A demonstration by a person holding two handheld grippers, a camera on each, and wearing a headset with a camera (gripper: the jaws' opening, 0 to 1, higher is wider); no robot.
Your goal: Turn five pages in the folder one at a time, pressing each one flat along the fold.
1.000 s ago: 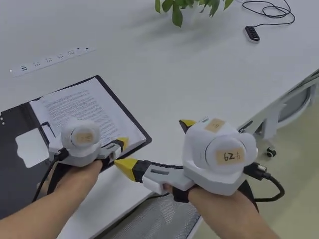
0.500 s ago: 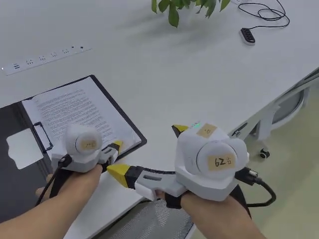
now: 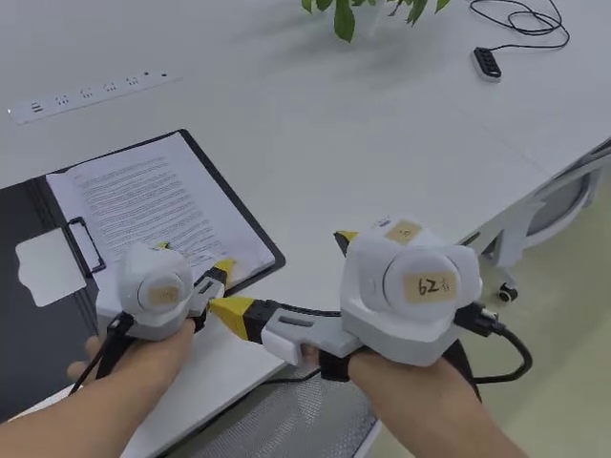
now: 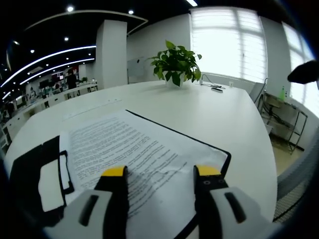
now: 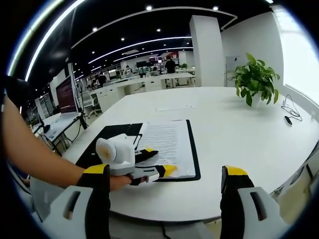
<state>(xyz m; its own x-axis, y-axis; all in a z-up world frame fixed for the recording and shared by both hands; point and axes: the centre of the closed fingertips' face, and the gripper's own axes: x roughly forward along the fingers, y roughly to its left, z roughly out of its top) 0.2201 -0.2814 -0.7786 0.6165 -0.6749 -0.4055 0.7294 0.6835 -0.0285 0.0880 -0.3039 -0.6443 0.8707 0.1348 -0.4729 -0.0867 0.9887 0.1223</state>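
One folder point(image 3: 27, 334) lies open on our desk point(image 3: 382, 143), printed page point(image 3: 143, 205) uppermost. Our left tool point(image 4: 160, 172) hangs over the folder's near edge, jaws apart, gripping nothing. Our right tool point(image 5: 164, 170), wide open and empty, is just beside the folder. One plant point(image 4: 177, 62) stands beyond it.

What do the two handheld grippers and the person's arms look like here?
The left gripper and right gripper both have white rounded housings, yellow-tipped tongs, tan stickers (the right reads 62) and black cables. Black straps sit at the wrists; the forearms are unsleeved.
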